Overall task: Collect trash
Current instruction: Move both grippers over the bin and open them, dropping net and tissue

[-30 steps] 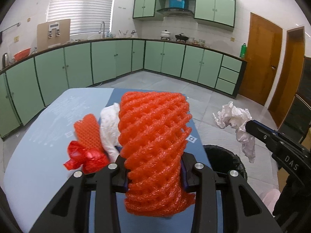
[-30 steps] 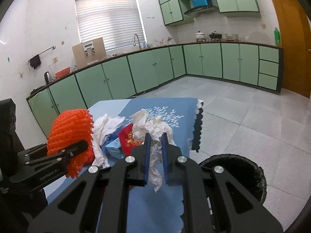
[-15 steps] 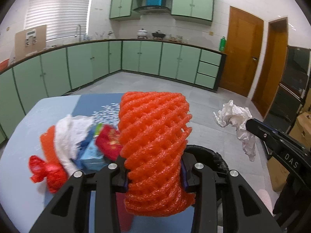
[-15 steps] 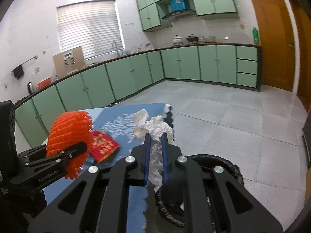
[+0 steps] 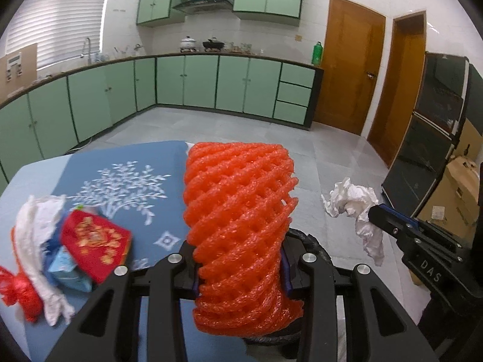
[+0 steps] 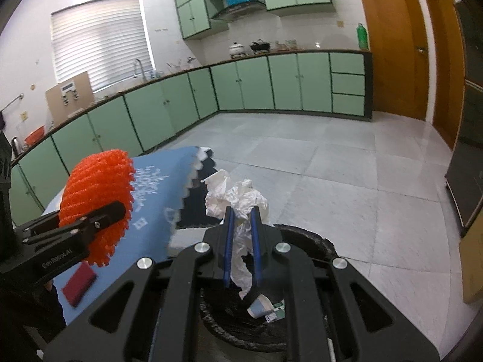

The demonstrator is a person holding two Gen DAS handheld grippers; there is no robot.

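My left gripper (image 5: 238, 268) is shut on an orange foam net sleeve (image 5: 238, 220), held upright over the table's right edge; the sleeve (image 6: 96, 193) also shows at the left of the right wrist view. My right gripper (image 6: 241, 226) is shut on a crumpled white tissue (image 6: 238, 199) that hangs over the black trash bin (image 6: 314, 241). Seen from the left wrist, that tissue (image 5: 353, 202) is off to the right, past the bin rim (image 5: 314, 242). A paper cup (image 6: 262, 304) lies inside the bin.
On the blue tablecloth (image 5: 129, 163) lie a red packet (image 5: 96, 238), a white tissue (image 5: 33, 226), a light blue box (image 5: 66, 271) and a red net bag (image 5: 18, 292). Green cabinets (image 5: 199, 84) line the far wall. Cardboard boxes (image 5: 462, 187) stand at the right.
Both grippers have swung right, away from the table's trash pile toward the bin. The bin now lies under the right gripper. Both grips are unchanged.
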